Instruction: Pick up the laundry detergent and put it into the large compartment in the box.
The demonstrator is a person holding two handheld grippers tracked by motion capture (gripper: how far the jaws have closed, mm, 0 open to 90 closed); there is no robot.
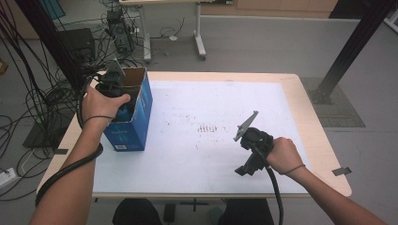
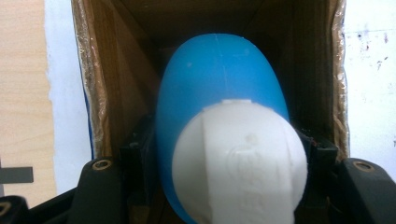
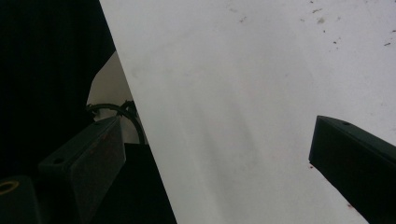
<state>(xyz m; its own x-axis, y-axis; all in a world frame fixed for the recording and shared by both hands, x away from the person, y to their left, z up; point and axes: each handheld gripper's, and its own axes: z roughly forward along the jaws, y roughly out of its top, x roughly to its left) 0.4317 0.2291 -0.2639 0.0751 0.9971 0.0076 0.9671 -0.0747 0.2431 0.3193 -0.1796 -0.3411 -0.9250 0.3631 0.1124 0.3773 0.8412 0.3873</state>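
An open blue cardboard box (image 1: 136, 119) stands at the table's left side. My left gripper (image 1: 115, 89) reaches down into its top. In the left gripper view, the left gripper (image 2: 229, 154) is shut on a blue bottle (image 2: 219, 88) with a white cap (image 2: 243, 163), its jaws pressing both sides. The bottle hangs between the box's brown inner walls (image 2: 116, 84). My right gripper (image 1: 245, 168) hovers over the white sheet (image 1: 211, 103) near the front edge. In the right gripper view, the right gripper (image 3: 219, 158) is open, with bare sheet between its jaws.
The white sheet covers a wooden table (image 1: 324, 154) with tape marks (image 1: 341, 171) at its edges. Tangled cables (image 1: 28, 93) and equipment crowd the floor at left. A second table's legs (image 1: 199, 42) stand behind, and a black post (image 1: 347, 51) rises at right.
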